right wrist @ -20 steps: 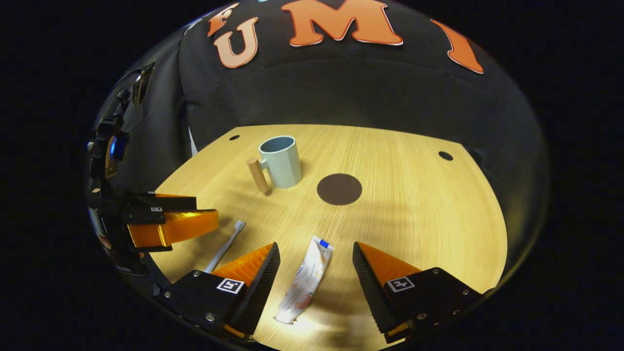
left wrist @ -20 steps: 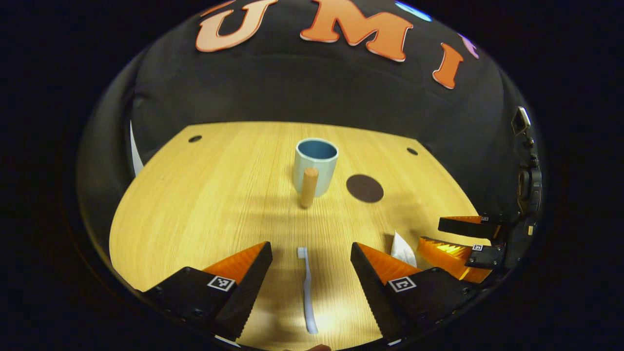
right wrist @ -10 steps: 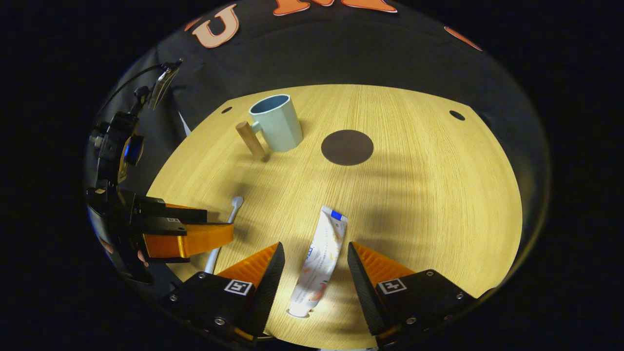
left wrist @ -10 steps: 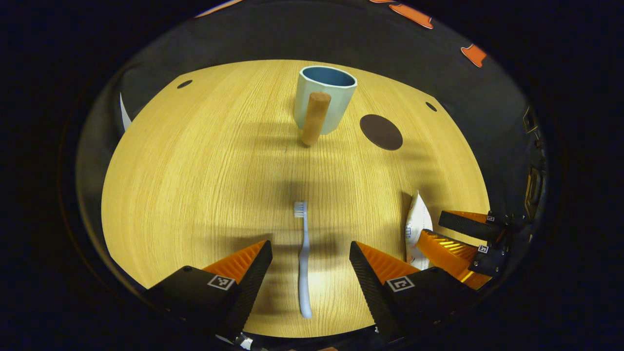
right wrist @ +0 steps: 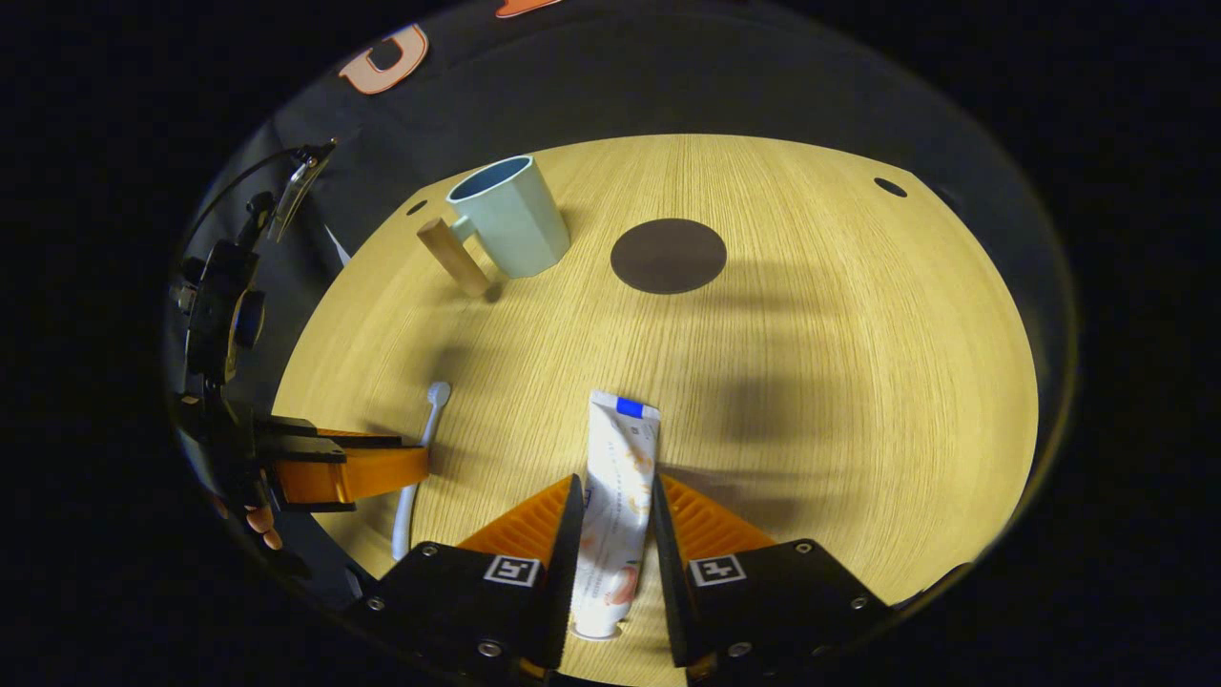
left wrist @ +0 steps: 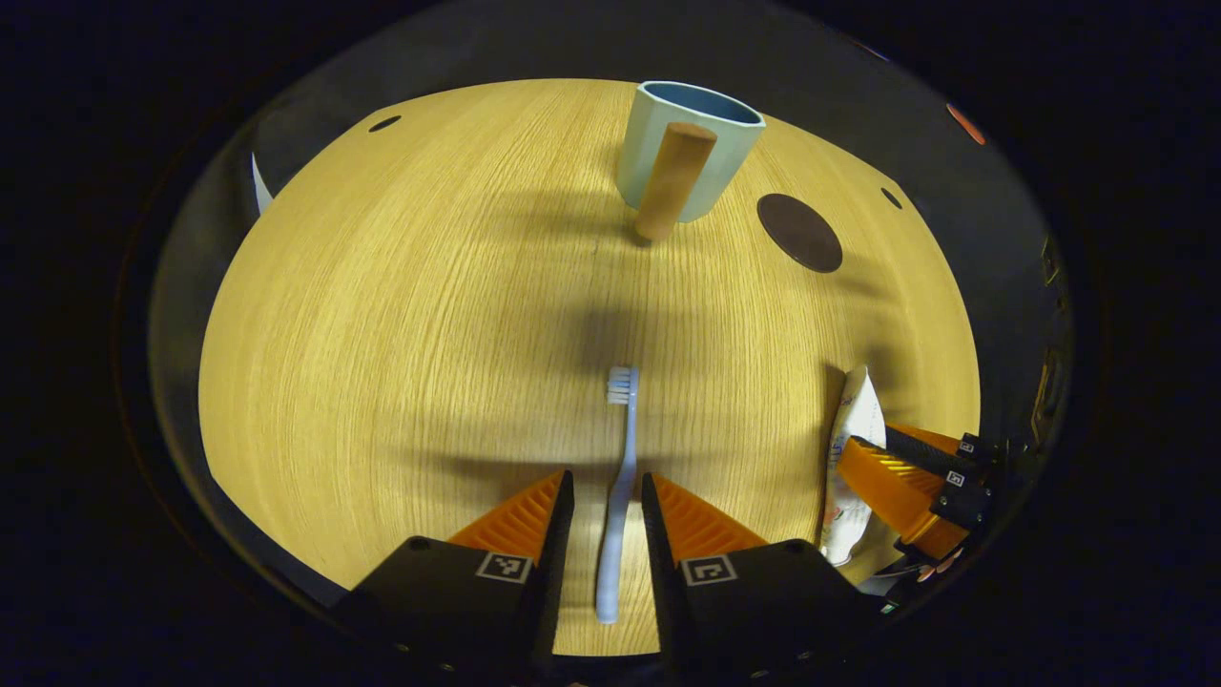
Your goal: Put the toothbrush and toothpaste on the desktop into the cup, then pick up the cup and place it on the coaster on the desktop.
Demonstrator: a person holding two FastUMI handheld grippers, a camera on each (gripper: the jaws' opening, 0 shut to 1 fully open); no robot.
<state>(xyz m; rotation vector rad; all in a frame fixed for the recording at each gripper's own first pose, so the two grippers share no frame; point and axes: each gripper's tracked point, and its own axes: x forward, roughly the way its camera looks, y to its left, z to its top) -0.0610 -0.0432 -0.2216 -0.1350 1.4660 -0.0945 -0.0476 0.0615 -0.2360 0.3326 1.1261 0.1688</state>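
left gripper view: left gripper [left wrist: 608, 496] fingers narrow around toothbrush [left wrist: 618, 487]; right gripper [right wrist: 610, 501] fingers pinching toothpaste [right wrist: 615, 496].

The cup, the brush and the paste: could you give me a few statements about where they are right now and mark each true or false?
1. The cup stands on the coaster. False: it stands beside it, on the desktop.
2. The toothbrush lies between the left gripper fingers. True.
3. The toothpaste is already in the cup. False: it lies on the desktop, between the right gripper fingers.
4. The cup is upright. True.
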